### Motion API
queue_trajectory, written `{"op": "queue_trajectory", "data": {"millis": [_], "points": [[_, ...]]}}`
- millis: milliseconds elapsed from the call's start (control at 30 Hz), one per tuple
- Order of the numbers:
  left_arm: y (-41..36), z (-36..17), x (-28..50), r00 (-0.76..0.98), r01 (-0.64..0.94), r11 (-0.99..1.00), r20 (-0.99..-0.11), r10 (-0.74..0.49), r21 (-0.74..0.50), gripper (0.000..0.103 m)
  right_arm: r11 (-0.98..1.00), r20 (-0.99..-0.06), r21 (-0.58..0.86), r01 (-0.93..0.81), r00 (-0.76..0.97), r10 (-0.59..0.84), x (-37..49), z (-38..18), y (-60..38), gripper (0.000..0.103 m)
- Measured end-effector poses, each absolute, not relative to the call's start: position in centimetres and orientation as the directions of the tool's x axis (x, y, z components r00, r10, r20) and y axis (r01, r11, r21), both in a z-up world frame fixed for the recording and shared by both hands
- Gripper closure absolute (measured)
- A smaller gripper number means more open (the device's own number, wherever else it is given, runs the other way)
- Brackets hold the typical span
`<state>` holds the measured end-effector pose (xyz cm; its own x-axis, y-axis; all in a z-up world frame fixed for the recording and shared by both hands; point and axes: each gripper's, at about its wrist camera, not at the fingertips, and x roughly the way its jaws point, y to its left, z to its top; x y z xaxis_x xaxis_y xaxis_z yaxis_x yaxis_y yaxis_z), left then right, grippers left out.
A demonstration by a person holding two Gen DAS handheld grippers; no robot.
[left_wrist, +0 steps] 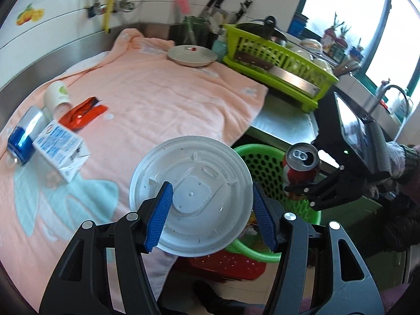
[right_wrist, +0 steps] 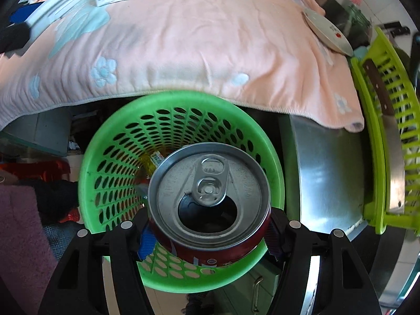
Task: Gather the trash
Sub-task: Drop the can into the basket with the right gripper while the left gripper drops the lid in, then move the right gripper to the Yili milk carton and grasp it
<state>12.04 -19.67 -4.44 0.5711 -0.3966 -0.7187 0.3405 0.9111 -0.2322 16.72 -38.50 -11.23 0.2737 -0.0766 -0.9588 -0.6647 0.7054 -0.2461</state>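
Clamped in the right hand-held gripper [right_wrist: 208, 232], a red can [right_wrist: 210, 199] hangs above the green basket [right_wrist: 89, 173]. Beside that basket, the left hand-held gripper [left_wrist: 211, 215] pinches a white lid [left_wrist: 190, 197].

Home kitchen, green dish rack [left_wrist: 283, 60], knives [left_wrist: 218, 0] on tiled wall, sink tap [left_wrist: 391, 92]

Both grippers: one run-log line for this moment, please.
left gripper: holds white lid | right gripper: red can over green basket
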Motion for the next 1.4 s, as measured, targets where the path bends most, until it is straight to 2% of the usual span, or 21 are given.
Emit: {"op": "queue_trajectory", "data": {"millis": [133, 667, 700, 800, 867, 1167, 1400], "points": [[-21.6, -4.7, 12.4, 0.545, 0.379, 0.895, -0.724, -0.423, -0.237, 0.043, 0.725, -0.958, -0.246, -0.644, 0.273, -0.083, 17.0, -11.2, -39.6, 0.032], [-29.1, -7.5, 12.1, 0.428, 0.513, 0.813, -0.739, -0.520, -0.275, 0.041, 0.742, -0.931, -0.299, -0.600, 0.353, -0.089, 17.6, -8.1, -41.2, 0.032], [-29.4, -7.7, 12.1, 0.423, 0.515, 0.812, -0.742, -0.520, -0.275, 0.040, 0.740, -0.929, -0.302, -0.601, 0.360, -0.088, 17.6, -7.9, -41.2, 0.032], [-29.6, -7.8, 11.9, 0.437, 0.510, 0.817, -0.738, -0.515, -0.269, 0.027, 0.737, -0.925, -0.306, -0.603, 0.371, -0.080, 17.6, -7.3, -40.9, 0.032], [-29.7, -7.9, 11.8, 0.434, 0.511, 0.812, -0.731, -0.526, -0.281, 0.024, 0.733, -0.923, -0.310, -0.606, 0.375, -0.081, 17.5, -7.2, -40.7, 0.032], [-27.6, -7.3, 11.4, 0.470, 0.459, 0.850, -0.741, -0.479, -0.259, 0.023, 0.717, -0.923, -0.301, -0.629, 0.382, -0.052, 17.7, -7.0, -39.0, 0.032], [-23.8, -6.7, 11.3, 0.516, 0.372, 0.902, -0.760, -0.396, -0.218, 0.023, 0.692, -0.920, -0.280, -0.665, 0.393, 0.005, 18.4, -6.5, -35.4, 0.032]]}}
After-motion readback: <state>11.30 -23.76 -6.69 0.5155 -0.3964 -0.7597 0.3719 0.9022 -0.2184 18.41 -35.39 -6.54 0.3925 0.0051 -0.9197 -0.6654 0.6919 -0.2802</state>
